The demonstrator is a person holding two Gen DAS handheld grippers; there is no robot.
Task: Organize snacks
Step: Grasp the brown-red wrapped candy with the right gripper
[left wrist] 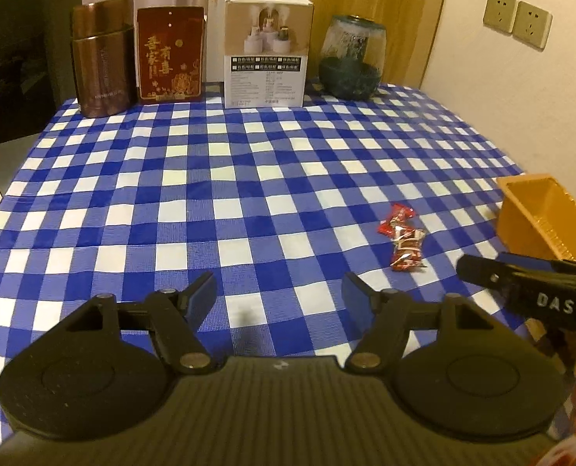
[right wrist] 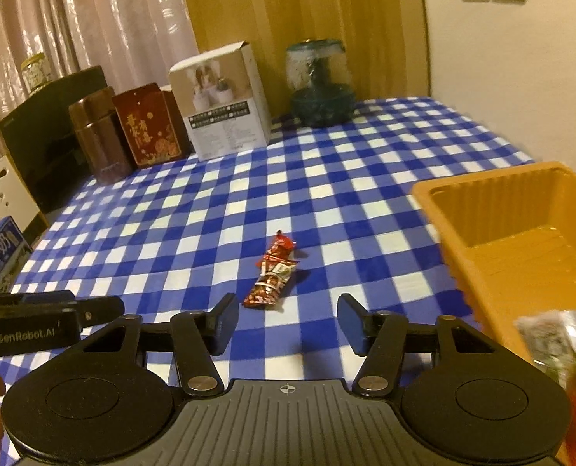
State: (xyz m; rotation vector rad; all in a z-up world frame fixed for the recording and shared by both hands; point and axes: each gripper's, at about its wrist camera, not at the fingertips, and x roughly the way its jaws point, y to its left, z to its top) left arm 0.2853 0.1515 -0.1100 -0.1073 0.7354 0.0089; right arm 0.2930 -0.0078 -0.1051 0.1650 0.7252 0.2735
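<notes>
A: What stands around on the checked tablecloth (left wrist: 249, 163)?

B: At the far edge there is a row: a brown flask (left wrist: 102, 58), a red box with gold letters (left wrist: 170, 54), a white carton (left wrist: 267, 50) and a green glass jar (left wrist: 352, 62). All are well apart from the snacks. On the right side stands an orange tray (right wrist: 513, 225); some packets lie at its near corner, but they are blurred.

A: And the tongs?

B: The left gripper (left wrist: 278, 297) has its jaws spread wide and they hold nothing; only cloth is between them. The right gripper (right wrist: 286, 324) is also wide apart and empty, and it touches nothing.

A: Where are the snacks?

B: Two small red wrapped snacks (right wrist: 273, 275) lie end to end on the cloth, touching, just ahead of the right gripper's left finger, between the grippers and the tray. The wrappers are shiny and crinkled. Nothing blocks the way to them.
</notes>
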